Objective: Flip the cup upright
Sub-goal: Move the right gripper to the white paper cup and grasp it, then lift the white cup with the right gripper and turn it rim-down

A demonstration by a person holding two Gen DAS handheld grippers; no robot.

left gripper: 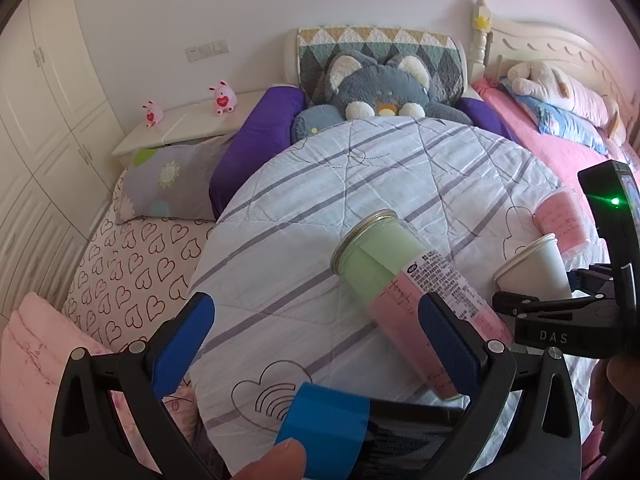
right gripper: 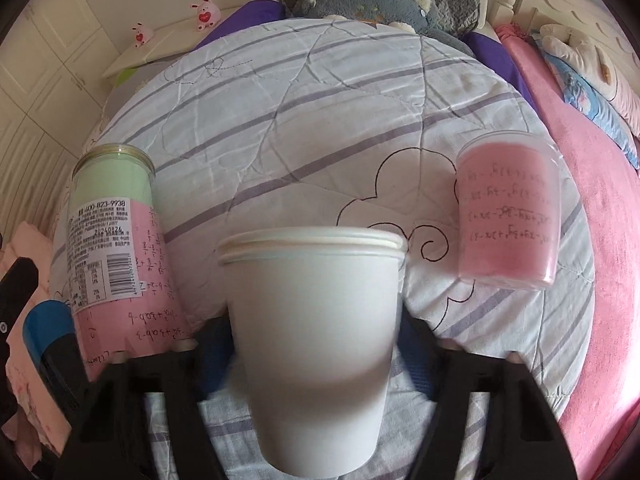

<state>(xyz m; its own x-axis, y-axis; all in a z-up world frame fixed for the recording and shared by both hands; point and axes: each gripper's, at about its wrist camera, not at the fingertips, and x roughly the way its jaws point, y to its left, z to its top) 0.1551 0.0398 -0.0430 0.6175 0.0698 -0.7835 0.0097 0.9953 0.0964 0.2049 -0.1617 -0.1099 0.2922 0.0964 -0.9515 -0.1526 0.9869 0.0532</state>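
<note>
My left gripper hangs with its blue pads spread wide, nothing between them; a thumb shows at its base. My right gripper is clamped on the cup, rim up.

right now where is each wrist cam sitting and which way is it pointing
Left wrist: sits behind the open left gripper, facing up the striped quilt toward the grey plush cat; blue-padded fingers, a thumb and the right gripper show.
Right wrist: sits just behind the white paper cup held between its black fingers, also facing the headboard end.
Shared: the paper cup, the green-and-pink jar lying on its side, the small pink cup, the quilt, the plush cat.
</note>
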